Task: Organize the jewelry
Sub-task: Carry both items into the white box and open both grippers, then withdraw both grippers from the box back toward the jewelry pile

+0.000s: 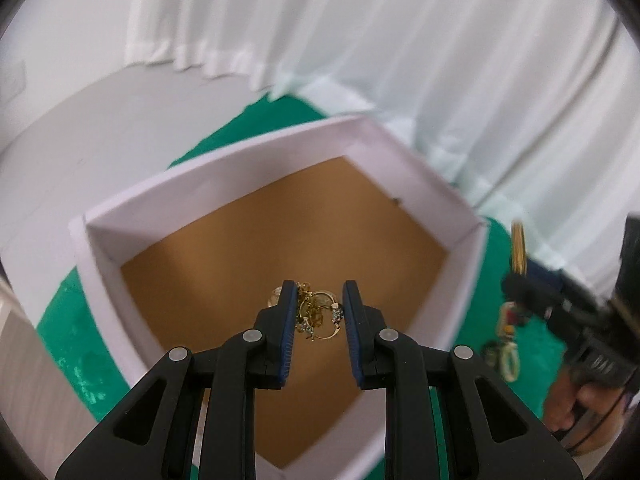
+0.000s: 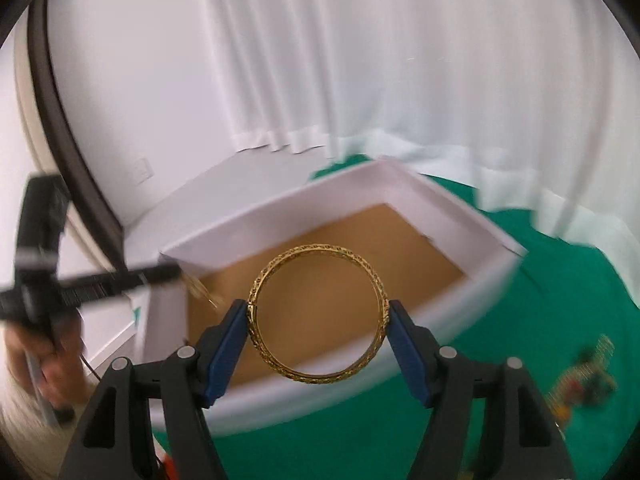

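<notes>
A person's right gripper (image 2: 318,330) holds a gold filigree bangle (image 2: 318,314) upright between its 2 blue pads (image 2: 226,344), jaws spread wide to the bangle's full width and pressing its rim at 9 and 3 o'clock, above the near wall of a white box (image 2: 492,236) with a brown floor. The left gripper (image 1: 319,310) hangs over the same box (image 1: 224,168), jaws partly open; a tangle of small gold jewelry (image 1: 318,314) shows between its tips, and whether it is gripped or lying on the floor cannot be told. More jewelry pieces (image 2: 580,376) lie blurred on the green cloth (image 2: 540,304) at 4 o'clock from the box. White curtains (image 2: 360,60) hang behind.
</notes>
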### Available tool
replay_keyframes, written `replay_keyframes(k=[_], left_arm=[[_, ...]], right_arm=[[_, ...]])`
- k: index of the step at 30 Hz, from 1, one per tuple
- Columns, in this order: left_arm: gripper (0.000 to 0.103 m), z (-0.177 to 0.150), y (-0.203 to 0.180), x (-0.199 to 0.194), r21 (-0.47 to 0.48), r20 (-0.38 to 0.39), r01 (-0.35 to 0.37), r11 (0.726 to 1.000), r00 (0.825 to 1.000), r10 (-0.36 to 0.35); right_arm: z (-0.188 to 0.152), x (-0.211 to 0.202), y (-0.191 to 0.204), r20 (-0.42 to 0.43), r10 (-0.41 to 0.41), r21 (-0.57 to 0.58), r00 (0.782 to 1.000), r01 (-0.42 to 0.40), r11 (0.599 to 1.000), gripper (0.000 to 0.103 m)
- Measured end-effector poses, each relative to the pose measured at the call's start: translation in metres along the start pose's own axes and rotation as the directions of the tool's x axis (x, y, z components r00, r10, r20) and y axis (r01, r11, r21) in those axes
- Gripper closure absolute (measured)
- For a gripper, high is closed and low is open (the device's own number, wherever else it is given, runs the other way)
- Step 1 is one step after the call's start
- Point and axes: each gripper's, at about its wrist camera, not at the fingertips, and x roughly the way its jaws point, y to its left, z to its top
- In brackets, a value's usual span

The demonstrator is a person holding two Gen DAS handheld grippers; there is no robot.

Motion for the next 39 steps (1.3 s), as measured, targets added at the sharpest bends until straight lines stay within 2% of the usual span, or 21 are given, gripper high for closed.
replay_keyframes(k=[3, 4, 5, 8, 13, 14, 16, 17, 18, 20, 23, 27, 30, 35, 39], left_arm=[[0.081, -0.006, 0.019, 0.018, -0.03, -0.037, -0.023, 0.999, 0.999, 0.022], [0.081, -0.007, 0.023, 0.019, -0.035, -0.045, -0.026, 0.999, 0.999, 0.024], [0.081, -0.009, 0.028, 0.023, -0.019, -0.084, -0.041, 0.999, 0.996, 0.039], [0.081, -0.016, 0.034, 0.03, -0.014, -0.103, -0.06, 0.998, 0.993, 0.058], [0.08, -0.028, 0.038, 0.031, -0.008, -0.118, -0.076, 0.997, 0.99, 0.074], [0.078, -0.03, 0.038, 0.031, -0.006, -0.119, -0.082, 0.997, 0.99, 0.081], [0.061, -0.034, 0.037, 0.029, 0.005, -0.114, -0.09, 0.996, 0.989, 0.09], [0.042, -0.036, 0.036, 0.028, 0.015, -0.107, -0.098, 0.995, 0.989, 0.099], [0.027, -0.036, 0.035, 0.026, 0.021, -0.095, -0.107, 0.994, 0.99, 0.109], [0.018, -0.036, 0.029, 0.019, 0.039, -0.037, -0.138, 0.99, 0.99, 0.139], [0.013, -0.035, 0.017, 0.008, 0.093, 0.045, -0.199, 0.976, 0.98, 0.196], [0.012, -0.036, 0.0, 0.002, 0.15, 0.108, -0.207, 0.967, 0.975, 0.192], [0.011, -0.042, -0.015, 0.007, 0.221, 0.122, -0.214, 0.952, 0.974, 0.191], [0.011, -0.048, -0.032, 0.017, 0.313, 0.095, -0.249, 0.916, 0.968, 0.231], [0.011, -0.055, -0.038, 0.02, 0.334, 0.057, -0.267, 0.904, 0.963, 0.264]], right_arm=[[0.012, 0.052, 0.021, -0.065, 0.027, -0.033, 0.998, -0.029, 0.999, 0.033], [0.012, 0.062, 0.024, -0.081, 0.025, -0.041, 0.996, -0.029, 0.999, 0.033], [0.012, 0.077, 0.029, -0.109, 0.025, -0.059, 0.994, -0.031, 0.998, 0.033], [0.005, 0.108, 0.036, -0.159, 0.006, -0.088, 0.987, -0.02, 0.996, 0.032], [-0.009, 0.131, 0.04, -0.208, -0.014, -0.101, 0.978, -0.008, 0.995, 0.032], [-0.011, 0.132, 0.042, -0.215, -0.022, -0.11, 0.976, -0.001, 0.994, 0.032], [-0.015, 0.133, 0.045, -0.224, -0.039, -0.132, 0.974, 0.01, 0.991, 0.029], [-0.016, 0.131, 0.046, -0.22, -0.05, -0.142, 0.974, 0.019, 0.99, 0.025], [-0.017, 0.128, 0.046, -0.215, -0.056, -0.145, 0.975, 0.025, 0.989, 0.024], [-0.021, 0.118, 0.042, -0.2, -0.062, -0.138, 0.978, 0.034, 0.99, 0.024], [-0.029, 0.096, 0.031, -0.18, -0.077, -0.119, 0.981, 0.056, 0.991, 0.018], [-0.051, 0.063, 0.008, -0.163, -0.11, -0.073, 0.981, 0.099, 0.992, 0.016], [-0.082, 0.034, -0.016, -0.171, -0.156, -0.04, 0.973, 0.151, 0.988, 0.016], [-0.151, -0.019, -0.062, -0.201, -0.288, -0.025, 0.936, 0.289, 0.957, 0.016], [-0.208, -0.068, -0.107, -0.222, -0.377, 0.066, 0.899, 0.399, 0.914, 0.016]])
